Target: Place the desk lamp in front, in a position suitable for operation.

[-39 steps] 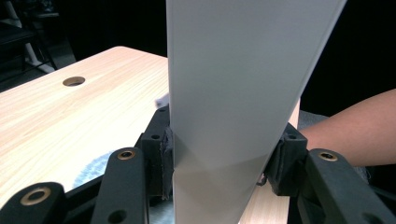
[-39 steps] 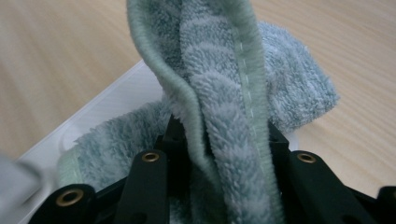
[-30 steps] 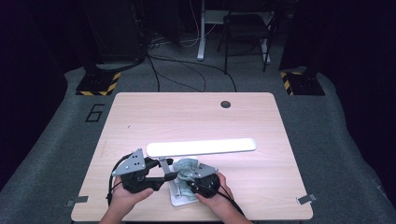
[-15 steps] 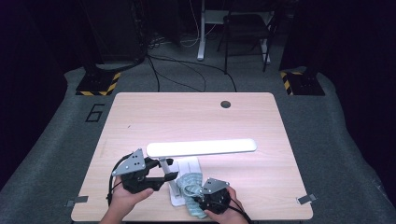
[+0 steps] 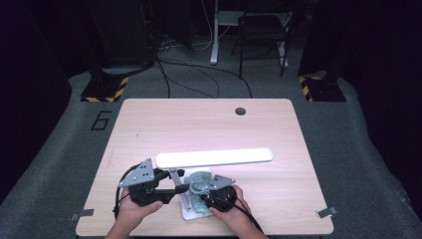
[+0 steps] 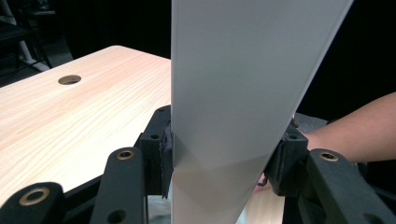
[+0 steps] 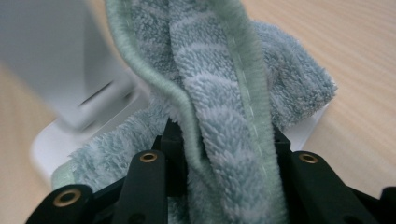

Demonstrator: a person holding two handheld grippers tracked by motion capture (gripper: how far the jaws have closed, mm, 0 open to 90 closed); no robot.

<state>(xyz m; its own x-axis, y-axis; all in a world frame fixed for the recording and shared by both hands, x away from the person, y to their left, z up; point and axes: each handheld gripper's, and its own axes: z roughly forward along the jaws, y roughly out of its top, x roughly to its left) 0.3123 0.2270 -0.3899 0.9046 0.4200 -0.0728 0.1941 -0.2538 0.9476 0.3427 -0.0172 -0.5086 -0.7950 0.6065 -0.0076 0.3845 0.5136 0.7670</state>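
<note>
Desk lamp (image 5: 214, 157), white and with a long flat head, stands at the near edge of the table (image 5: 278, 129), its base (image 5: 191, 211) just in front of the person and partly covered by a pale green towel (image 5: 201, 181). The head is clamped across its width by the left gripper (image 6: 229, 154), both pads pressed on its edges in the left gripper view. A bunched fold of the towel is pinched between the jaws of the right gripper (image 7: 224, 140), which rests over the base.

Wiping appears to be in hand, with the head steadied meanwhile. Trouble could be caused by a hard push of the towel against the post: the light base might be slid or tipped toward the table's near edge. The smooth head could be let slip through the pads if the hinge is forced. The towel's loose end could be snagged under the base and dragged with it.
</note>
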